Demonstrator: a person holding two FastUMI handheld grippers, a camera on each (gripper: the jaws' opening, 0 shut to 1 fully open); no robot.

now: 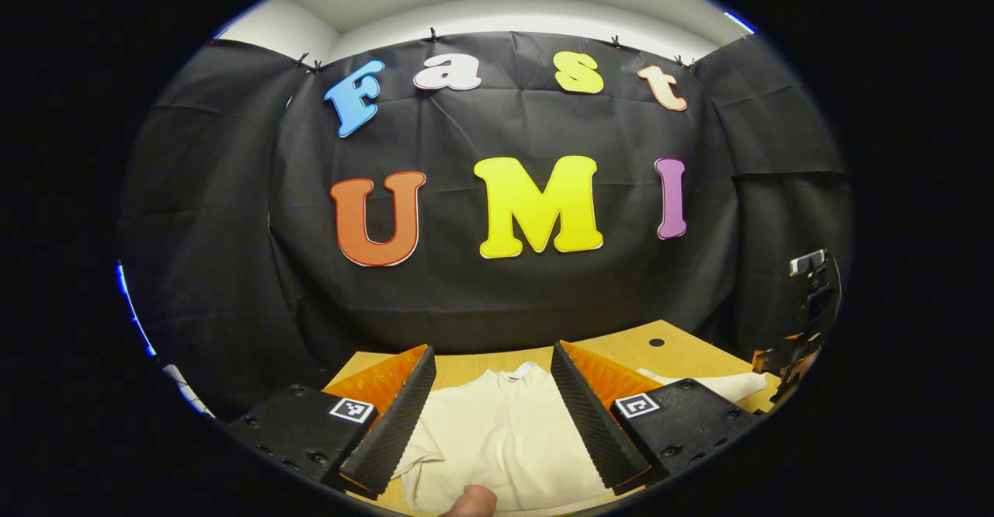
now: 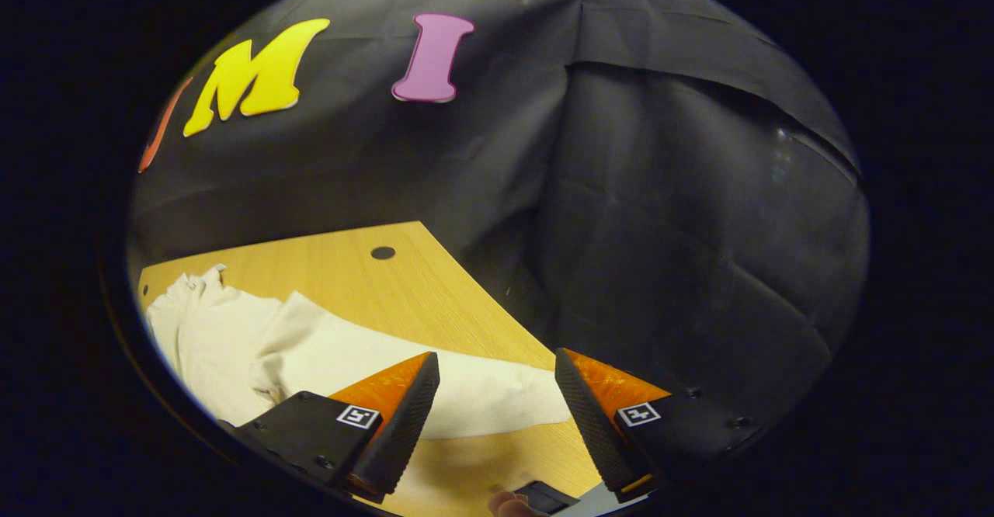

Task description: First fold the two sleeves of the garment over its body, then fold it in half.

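Wooden table (image 2: 404, 292) bears cream garment (image 1: 497, 431), both hand-held grippers gaping above.

Dim booth, strong fisheye bend
Soft overhead light; table (image 2: 373, 284) edge curves toward nine o'clock, faint shadow at six, focus sharp.

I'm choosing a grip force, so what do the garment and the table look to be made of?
Garment: soft, matte, cream woven or knit cloth, probably cotton; it creases and drapes limply. Table: light wood or wood-look laminate, smooth, with a fine straight grain and a faint sheen.
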